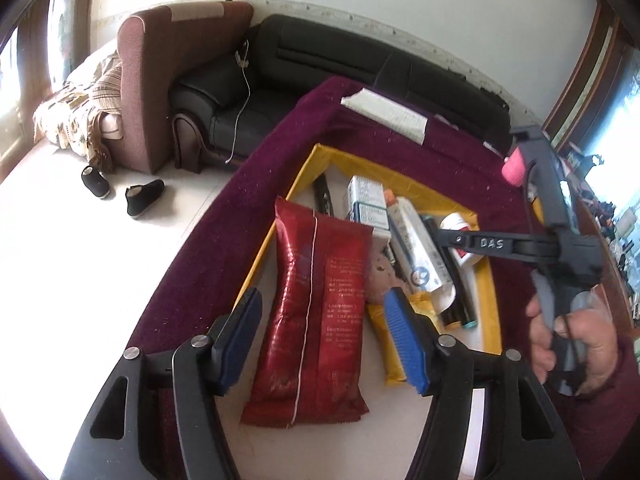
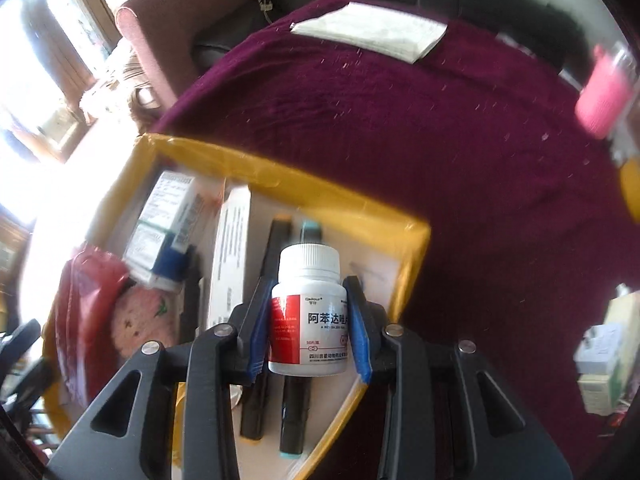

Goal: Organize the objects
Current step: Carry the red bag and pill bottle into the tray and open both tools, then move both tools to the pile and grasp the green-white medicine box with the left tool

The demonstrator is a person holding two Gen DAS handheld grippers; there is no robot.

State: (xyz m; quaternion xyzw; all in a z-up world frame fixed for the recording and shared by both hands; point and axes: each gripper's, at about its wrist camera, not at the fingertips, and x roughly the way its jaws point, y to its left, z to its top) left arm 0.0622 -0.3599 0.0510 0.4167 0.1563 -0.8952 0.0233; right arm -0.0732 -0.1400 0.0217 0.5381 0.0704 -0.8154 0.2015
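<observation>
A yellow-rimmed tray (image 1: 491, 280) lies on a purple cloth and holds a red foil packet (image 1: 316, 308), white medicine boxes (image 1: 366, 206), a white tube and dark pens. My left gripper (image 1: 326, 340) is open, its blue pads on either side of the red packet's lower half. My right gripper (image 2: 308, 324) is shut on a white pill bottle (image 2: 308, 312) with a red label, held above the tray (image 2: 412, 256) over two dark pens (image 2: 296, 412). In the left wrist view the right gripper's fingers (image 1: 492, 244) reach over the tray's right part, and the bottle (image 1: 460, 236) shows there.
A white folded paper (image 1: 386, 114) lies on the purple cloth (image 2: 460, 132) at the far side. A pink cylinder (image 2: 602, 92) stands at the right. A black sofa (image 1: 328, 60) and a brown armchair (image 1: 148, 80) are behind, with black shoes (image 1: 144, 198) on the floor.
</observation>
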